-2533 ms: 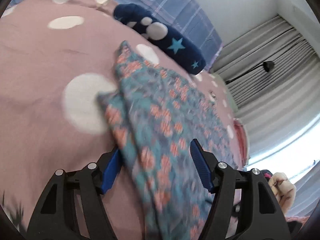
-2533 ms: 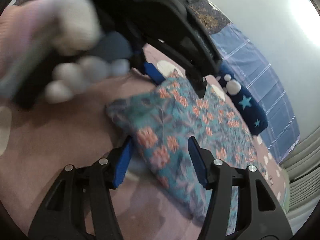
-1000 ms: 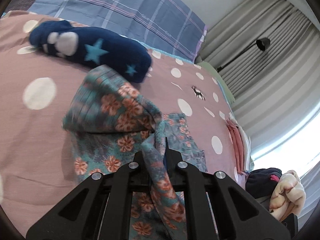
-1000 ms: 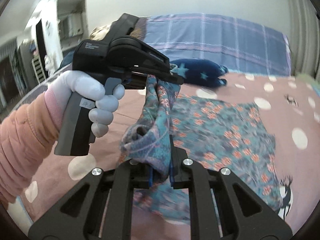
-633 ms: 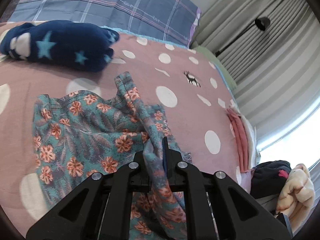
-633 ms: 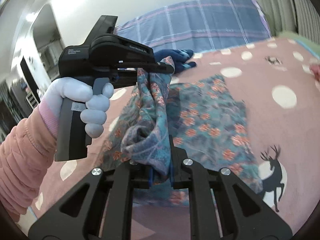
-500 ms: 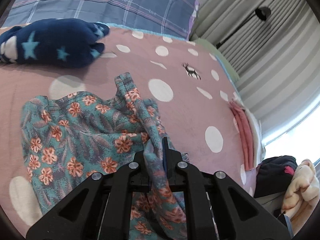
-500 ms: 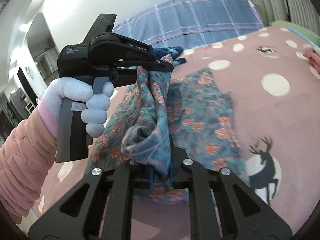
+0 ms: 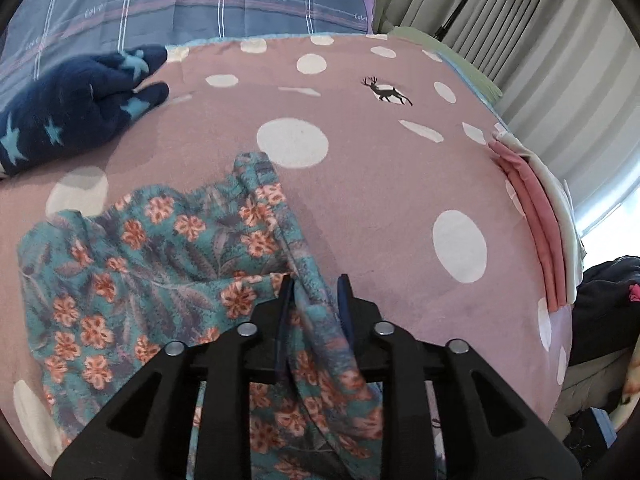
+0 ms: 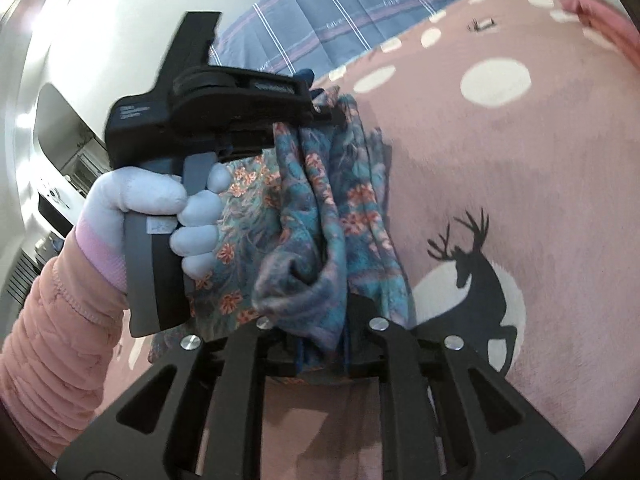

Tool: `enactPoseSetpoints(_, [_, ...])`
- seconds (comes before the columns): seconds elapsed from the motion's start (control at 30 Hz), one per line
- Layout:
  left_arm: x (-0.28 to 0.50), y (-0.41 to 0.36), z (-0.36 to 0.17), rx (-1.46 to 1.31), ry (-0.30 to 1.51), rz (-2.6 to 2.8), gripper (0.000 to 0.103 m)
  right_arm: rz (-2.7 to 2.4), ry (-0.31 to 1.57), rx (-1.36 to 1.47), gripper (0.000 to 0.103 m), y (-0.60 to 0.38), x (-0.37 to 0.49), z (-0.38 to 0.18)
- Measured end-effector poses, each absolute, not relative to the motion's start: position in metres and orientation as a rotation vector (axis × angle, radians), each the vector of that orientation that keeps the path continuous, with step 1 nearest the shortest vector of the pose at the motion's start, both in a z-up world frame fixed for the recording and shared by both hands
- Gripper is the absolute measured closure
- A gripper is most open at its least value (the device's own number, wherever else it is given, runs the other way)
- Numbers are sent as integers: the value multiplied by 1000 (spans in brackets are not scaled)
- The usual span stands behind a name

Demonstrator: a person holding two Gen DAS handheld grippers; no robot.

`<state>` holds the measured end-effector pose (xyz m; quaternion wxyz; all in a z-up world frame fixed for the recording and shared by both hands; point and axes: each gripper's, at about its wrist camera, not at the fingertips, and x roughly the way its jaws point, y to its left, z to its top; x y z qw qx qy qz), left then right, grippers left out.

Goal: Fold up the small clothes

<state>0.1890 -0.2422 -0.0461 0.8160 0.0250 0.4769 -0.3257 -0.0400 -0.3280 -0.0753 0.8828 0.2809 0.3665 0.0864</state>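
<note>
A teal garment with orange flowers [image 9: 160, 256] lies on the pink dotted bedspread [image 9: 380, 184], folded over itself. My left gripper [image 9: 314, 300] has its jaws slightly apart with a fold of the garment still between them. In the right wrist view my right gripper [image 10: 322, 344] is shut on another bunched edge of the garment [image 10: 320, 216], lifted above the bed. The left gripper [image 10: 320, 114] shows there too, held by a gloved hand, its tip at the garment's upper edge.
A navy star-patterned garment [image 9: 68, 112] lies at the far left by a blue plaid pillow [image 9: 200, 0]. Folded pink and white clothes [image 9: 540, 216] are stacked at the bed's right edge. Dark clothes [image 9: 604, 304] are piled beyond it. Curtains hang behind.
Both grippers carried the lifted garment edge across toward the right side of the bed and lower. The left jaws have parted a little around the cloth.
</note>
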Motion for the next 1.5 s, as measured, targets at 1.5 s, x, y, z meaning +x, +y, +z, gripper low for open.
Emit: enactPoseSetpoints(1.5, [-4,-73,-77,397,809,-398,49,78,850,670,77,-369,-54,-80])
